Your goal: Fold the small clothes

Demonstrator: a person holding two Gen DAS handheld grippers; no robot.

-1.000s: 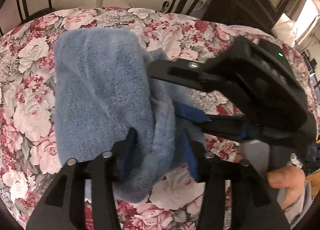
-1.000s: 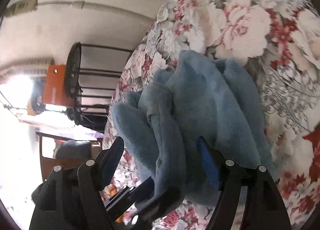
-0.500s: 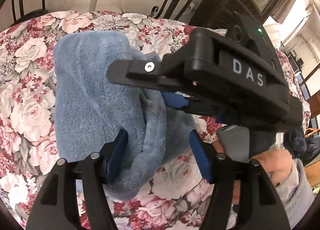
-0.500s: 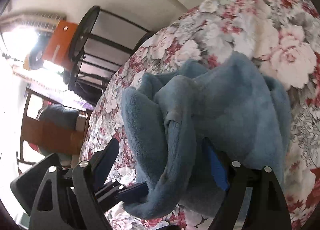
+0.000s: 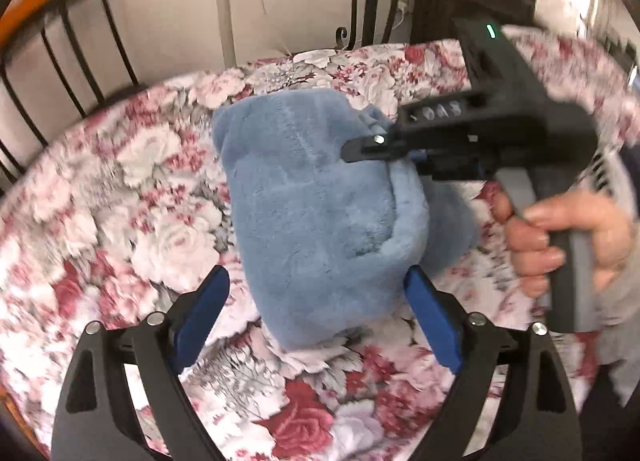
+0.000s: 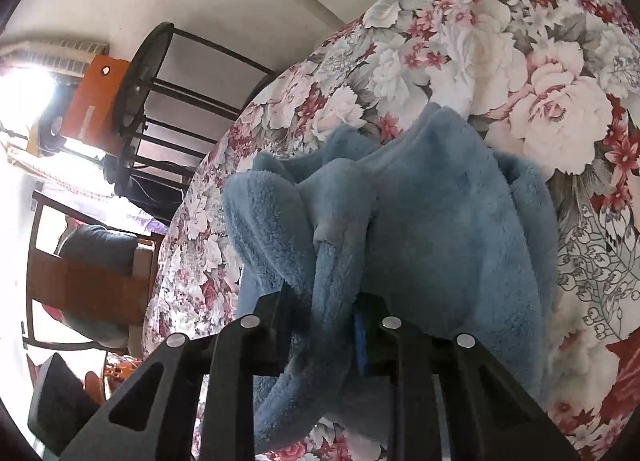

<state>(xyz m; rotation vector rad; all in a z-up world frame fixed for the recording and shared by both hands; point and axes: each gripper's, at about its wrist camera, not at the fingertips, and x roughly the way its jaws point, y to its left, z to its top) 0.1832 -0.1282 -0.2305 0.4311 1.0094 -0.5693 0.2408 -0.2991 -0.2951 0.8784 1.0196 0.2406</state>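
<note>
A small blue fleece garment (image 5: 312, 201) lies bunched on the floral tablecloth (image 5: 160, 229). My left gripper (image 5: 316, 309) hovers just short of its near end. Its jaws are opening wide, and the blue pads (image 5: 200, 313) stand clear of the fleece on both sides. My right gripper (image 6: 320, 325) is closing its jaws on a thick fold at the edge of the garment (image 6: 440, 221), and the fleece is pinched between them. In the left wrist view the right gripper (image 5: 396, 149) reaches in from the right at the garment's far edge, held by a hand (image 5: 560, 237).
The round table's edge curves close behind the garment. Black metal chair backs (image 5: 60, 45) stand against the wall beyond it. A wooden chair with a dark cushion (image 6: 96, 253) and an orange box (image 6: 96, 101) sit off the table's left side.
My left gripper let go of the fleece, opened wide and drew back and up. My right gripper's jaws went from wide apart to pinched on a fold of the garment.
</note>
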